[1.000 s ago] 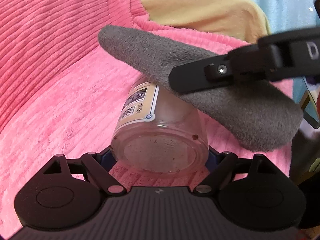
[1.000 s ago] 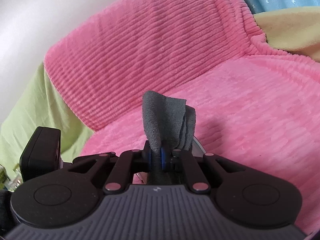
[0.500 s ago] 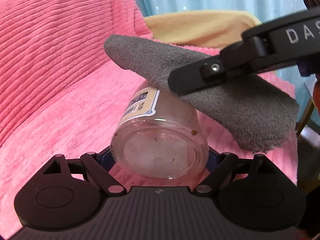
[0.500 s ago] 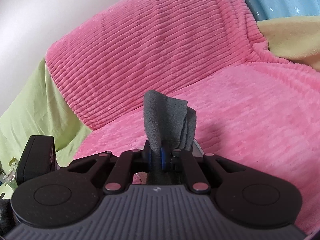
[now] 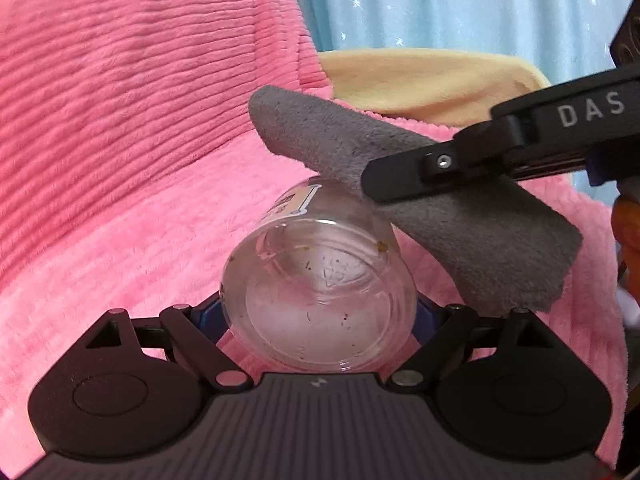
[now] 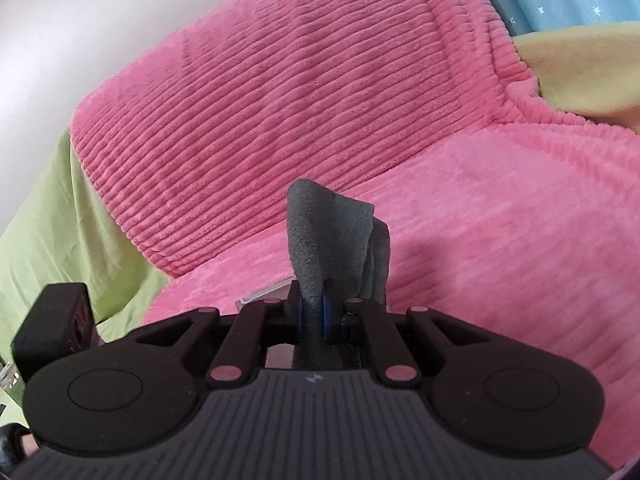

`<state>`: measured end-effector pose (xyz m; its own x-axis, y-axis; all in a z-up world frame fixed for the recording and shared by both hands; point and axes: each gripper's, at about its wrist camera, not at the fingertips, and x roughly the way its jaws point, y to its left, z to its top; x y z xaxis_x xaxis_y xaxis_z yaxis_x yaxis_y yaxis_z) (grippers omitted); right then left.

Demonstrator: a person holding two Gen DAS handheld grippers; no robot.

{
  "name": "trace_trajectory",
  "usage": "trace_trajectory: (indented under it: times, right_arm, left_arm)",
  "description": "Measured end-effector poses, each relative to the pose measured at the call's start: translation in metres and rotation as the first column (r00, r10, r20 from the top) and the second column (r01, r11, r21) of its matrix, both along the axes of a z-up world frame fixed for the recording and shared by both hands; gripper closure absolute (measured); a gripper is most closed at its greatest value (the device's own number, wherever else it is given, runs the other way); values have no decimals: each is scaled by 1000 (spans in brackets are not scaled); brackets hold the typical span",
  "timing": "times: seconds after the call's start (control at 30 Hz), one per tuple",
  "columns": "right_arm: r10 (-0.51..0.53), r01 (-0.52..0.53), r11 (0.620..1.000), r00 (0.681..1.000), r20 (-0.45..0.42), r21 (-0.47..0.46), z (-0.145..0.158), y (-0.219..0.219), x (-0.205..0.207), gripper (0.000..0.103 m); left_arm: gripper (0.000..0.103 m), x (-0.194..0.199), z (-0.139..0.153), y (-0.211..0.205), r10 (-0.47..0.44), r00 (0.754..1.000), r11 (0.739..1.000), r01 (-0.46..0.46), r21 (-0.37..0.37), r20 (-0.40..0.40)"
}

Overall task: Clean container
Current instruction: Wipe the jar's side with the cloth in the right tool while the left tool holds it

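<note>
Clear plastic container (image 5: 320, 292): lies on its side, base toward the left wrist camera, clamped across its body between the jaws of your left gripper (image 5: 320, 312), held over a pink corduroy cover (image 5: 120, 140). Label faces up and away. Brown specks and a yellowish crumb show through the base and wall, so residue sits inside, not only outside.

Grey cloth (image 5: 400, 184): pinched tight in the jaws of your right gripper (image 6: 312, 312), folded into a long pad. It rests across the upper far wall of the container, near the label.

Left grip looks light, judging by how little the wall deforms. Hold it firm enough that wiping does not roll the container out.

Step in hand, as read: wiping the outer wall. To do it well:
1. Draw the cloth along the curve, not across it, keeping the flat face down.
2. Turn the container between passes so each strip of wall is covered.
3. Keep the mouth clear; the cloth's free end must go in next for the specks.

Mouth is hidden in both views.
</note>
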<state>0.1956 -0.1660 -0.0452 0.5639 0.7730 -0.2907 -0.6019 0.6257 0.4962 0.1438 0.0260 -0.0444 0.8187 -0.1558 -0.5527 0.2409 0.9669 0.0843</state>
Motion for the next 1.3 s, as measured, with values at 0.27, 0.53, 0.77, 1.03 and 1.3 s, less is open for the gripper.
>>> trace_trajectory:
  times: [0.27,0.53,0.77,1.03,1.3]
  right_arm:
    - [-16,25,996,994,105,-81,13,21,-7,96]
    - [24,-16,998,993,113,-67,10,26,4,96]
    - [6,-3,1000,994,106,-28,12,15,10,96]
    - [19,-18,1000,993,114,-10,12,21,14,96]
    - [59,-47,996,984,170,-73,10,24,9,96]
  left_arm:
    - [15,-1,0,8,9,999,999,-7,-35,32]
    - [17,-12,6,3,41,994,999,-40,-15,104]
    - [17,-7,8,1,40,995,999,-41,7,95]
    - [18,-5,5,4,46,997,999,-46,1,60]
    - [18,-13,2,-6,-100,992,995,97,36,73]
